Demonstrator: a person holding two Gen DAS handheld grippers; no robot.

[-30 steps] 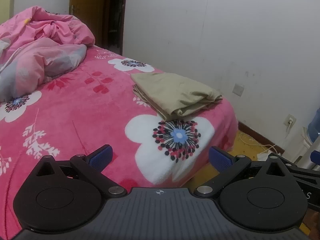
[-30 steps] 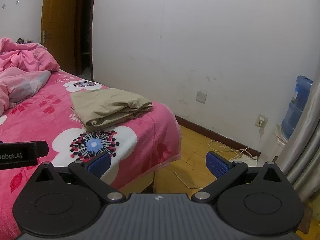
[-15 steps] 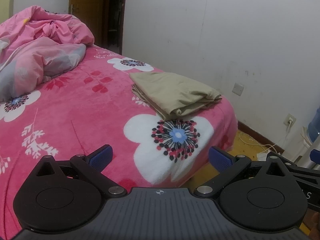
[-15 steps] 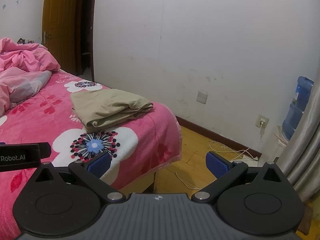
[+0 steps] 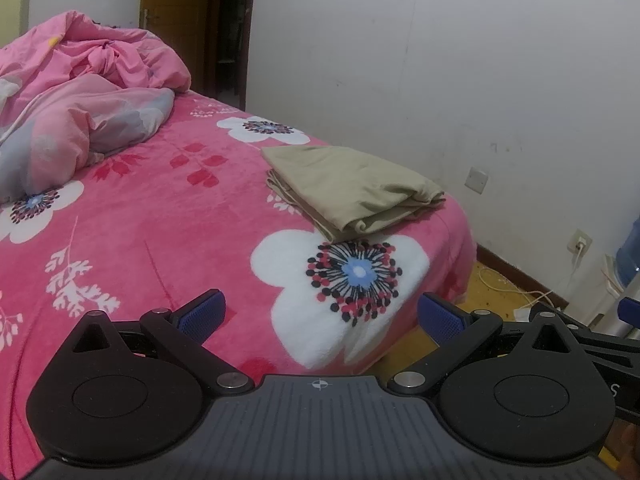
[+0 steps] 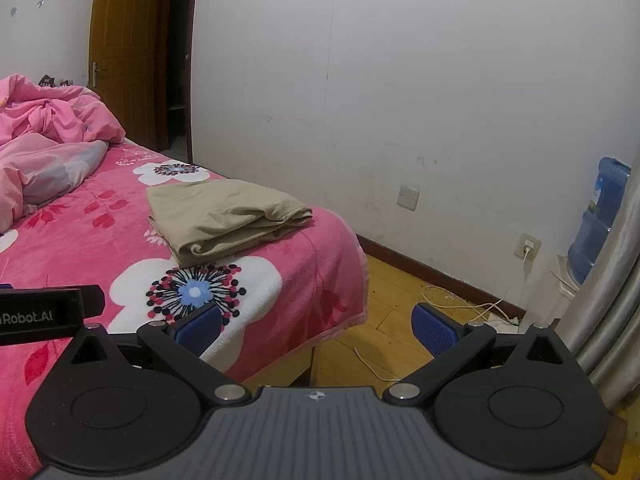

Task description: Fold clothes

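My left gripper (image 5: 319,316) has its fingers (image 5: 202,314) spread wide with nothing between them, and my right gripper (image 6: 318,325) is the same — released, empty, blue pads apart. Both hang at the foot of the bed (image 5: 140,240), near its corner, clear of the pink flowered blanket (image 6: 280,280); the right one sits partly out over the wooden floor (image 6: 400,300).

Beyond the big white flower lies the tan garment (image 5: 352,188), already folded into a flat stack near the bed's right edge, well apart from both sets of fingers. To me the fold looks finished, or nearly so.

Further back, a rumpled pink quilt (image 5: 80,92) is heaped toward the head of the bed; past that, the door and the white wall.

What could go wrong from here: the stack sits close to the edge, so a nudge or a one-sided grab could slide it off toward the floor, where a loose white cable (image 6: 460,300) lies. Pinching only the top layer would peel the fold open — the loose layered ends face me. The plush blanket could also catch in my fingers if I come in too low.
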